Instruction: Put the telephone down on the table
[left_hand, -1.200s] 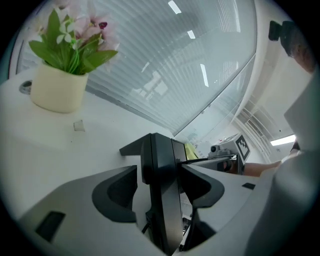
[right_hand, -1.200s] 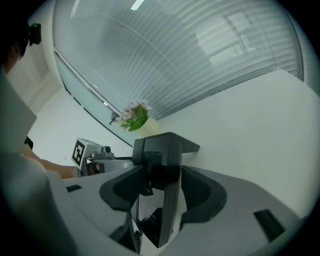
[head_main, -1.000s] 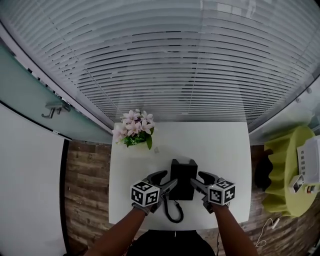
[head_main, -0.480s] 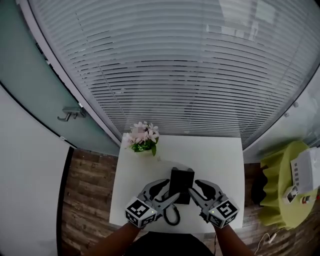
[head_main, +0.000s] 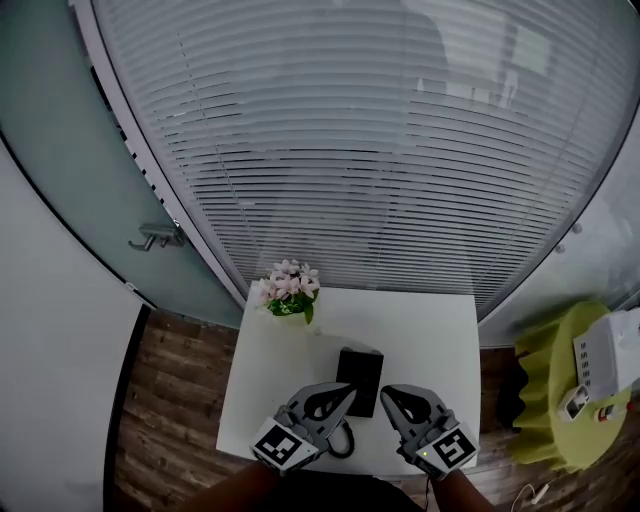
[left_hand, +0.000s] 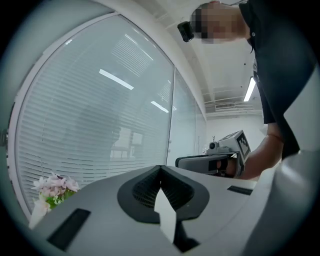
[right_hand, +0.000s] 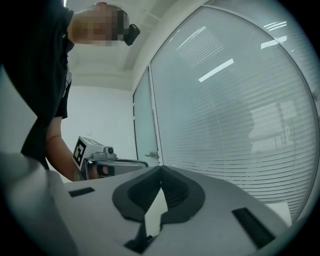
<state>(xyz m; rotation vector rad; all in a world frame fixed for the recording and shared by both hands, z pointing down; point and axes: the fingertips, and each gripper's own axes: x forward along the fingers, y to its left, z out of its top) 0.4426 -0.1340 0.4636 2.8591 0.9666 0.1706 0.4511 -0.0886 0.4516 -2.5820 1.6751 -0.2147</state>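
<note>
Telephone (head_main: 360, 380) lies flat on the white worktop (head_main: 430, 330), so the set-down looks done, with left claw (head_main: 343, 396) and right claw (head_main: 386, 394) both just closed, empty, near its front edge, needing only to withdraw

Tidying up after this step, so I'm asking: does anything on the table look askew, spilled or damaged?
Nothing stands out. The telephone lies flat near the middle of the table, and the flowers stand upright at its far left corner. Nothing looks spilled.
</note>
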